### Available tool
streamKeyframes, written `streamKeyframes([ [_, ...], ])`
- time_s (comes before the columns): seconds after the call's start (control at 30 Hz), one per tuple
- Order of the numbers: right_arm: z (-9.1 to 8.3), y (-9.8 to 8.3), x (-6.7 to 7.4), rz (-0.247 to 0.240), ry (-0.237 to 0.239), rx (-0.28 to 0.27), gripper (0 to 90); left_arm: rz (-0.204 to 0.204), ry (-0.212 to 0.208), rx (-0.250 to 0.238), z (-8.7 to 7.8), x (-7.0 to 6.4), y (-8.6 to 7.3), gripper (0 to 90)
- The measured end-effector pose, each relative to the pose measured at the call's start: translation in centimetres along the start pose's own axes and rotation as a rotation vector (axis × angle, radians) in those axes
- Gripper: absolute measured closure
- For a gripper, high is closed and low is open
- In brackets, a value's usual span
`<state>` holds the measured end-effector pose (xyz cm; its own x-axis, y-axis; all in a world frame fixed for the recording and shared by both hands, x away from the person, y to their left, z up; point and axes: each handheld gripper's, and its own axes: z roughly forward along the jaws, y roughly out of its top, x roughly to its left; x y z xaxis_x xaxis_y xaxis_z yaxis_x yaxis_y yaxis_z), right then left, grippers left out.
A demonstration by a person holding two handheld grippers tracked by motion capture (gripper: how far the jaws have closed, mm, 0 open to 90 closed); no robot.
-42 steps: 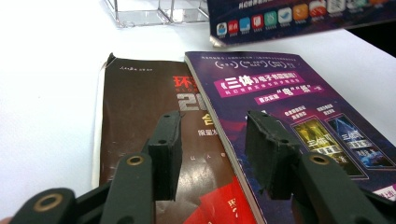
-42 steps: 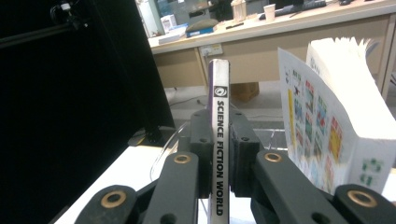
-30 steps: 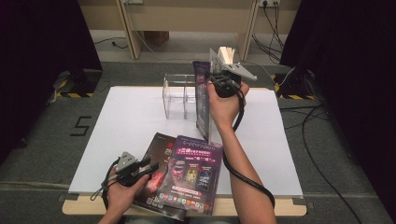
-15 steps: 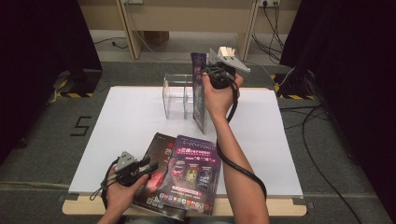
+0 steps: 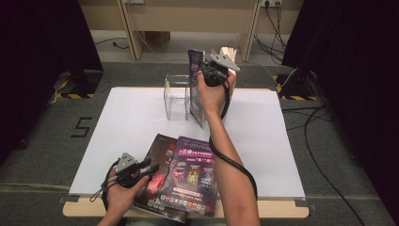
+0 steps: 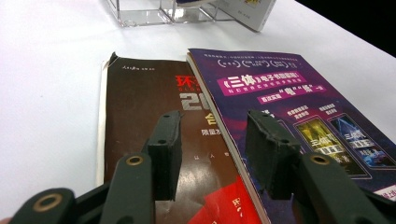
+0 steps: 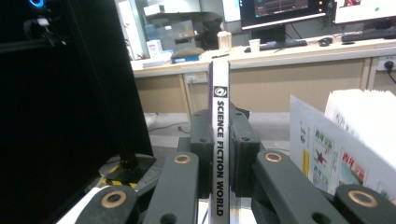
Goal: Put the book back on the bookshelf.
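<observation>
My right gripper (image 5: 207, 75) is shut on an upright purple magazine (image 5: 195, 89), held above the back of the white table (image 5: 282, 141) just right of a clear acrylic holder (image 5: 176, 96). In the right gripper view the jaws of that gripper (image 7: 219, 116) clamp the spine of the magazine (image 7: 220, 177), which reads "SCIENCE FICTION WORLD". My left gripper (image 5: 151, 168) is open, low over a brown magazine (image 5: 157, 150) lying flat at the front edge. In the left gripper view the gripper (image 6: 212, 126) straddles the seam between the brown magazine (image 6: 140, 116) and a purple magazine (image 6: 289, 102) lying beside it.
The flat purple magazine (image 5: 193, 174) partly overlaps the brown one. A pale illustrated booklet (image 7: 336, 154) stands to the right of the held magazine and rises behind the hand (image 5: 229, 51). Black curtains and floor cables flank the table; desks stand beyond it.
My right hand has carried the upright magazine to the left, nearer the clear holder. The left gripper has stayed in place.
</observation>
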<state>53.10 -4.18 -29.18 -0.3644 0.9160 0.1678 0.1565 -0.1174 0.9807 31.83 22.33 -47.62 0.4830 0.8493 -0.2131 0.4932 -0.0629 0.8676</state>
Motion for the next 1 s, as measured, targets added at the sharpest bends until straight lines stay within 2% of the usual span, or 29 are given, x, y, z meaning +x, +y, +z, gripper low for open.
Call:
streamKeyframes([
  [0.1, 0.3, -0.7, 0.1, -0.012, -0.011, -0.011, 83.2, 0.0, 0.001, -0.004, -0.1, 0.1, 0.0, 55.3],
  [0.27, -0.4, -0.9, 0.3, -0.046, -0.011, -0.015, 82.9, -0.004, 0.003, -0.004, -0.1, 0.1, 0.0, 55.4],
  [0.47, -2.6, -1.5, 0.2, -0.083, 0.016, -0.006, 82.7, -0.004, 0.004, 0.002, 0.0, 0.0, -0.2, 55.4],
  [0.53, -3.5, -1.9, -0.1, -0.109, 0.025, 0.001, 82.7, -0.004, 0.003, 0.002, 0.0, 0.0, -0.2, 55.4],
  [0.73, -5.8, -2.7, -1.0, -0.134, 0.042, 0.014, 82.4, -0.006, 0.0, 0.004, 0.0, -0.2, -0.2, 55.4],
  [1.0, -8.0, -3.8, -2.1, -0.128, 0.045, 0.041, 82.2, -0.005, 0.001, 0.006, 0.0, -0.1, -0.2, 55.4],
])
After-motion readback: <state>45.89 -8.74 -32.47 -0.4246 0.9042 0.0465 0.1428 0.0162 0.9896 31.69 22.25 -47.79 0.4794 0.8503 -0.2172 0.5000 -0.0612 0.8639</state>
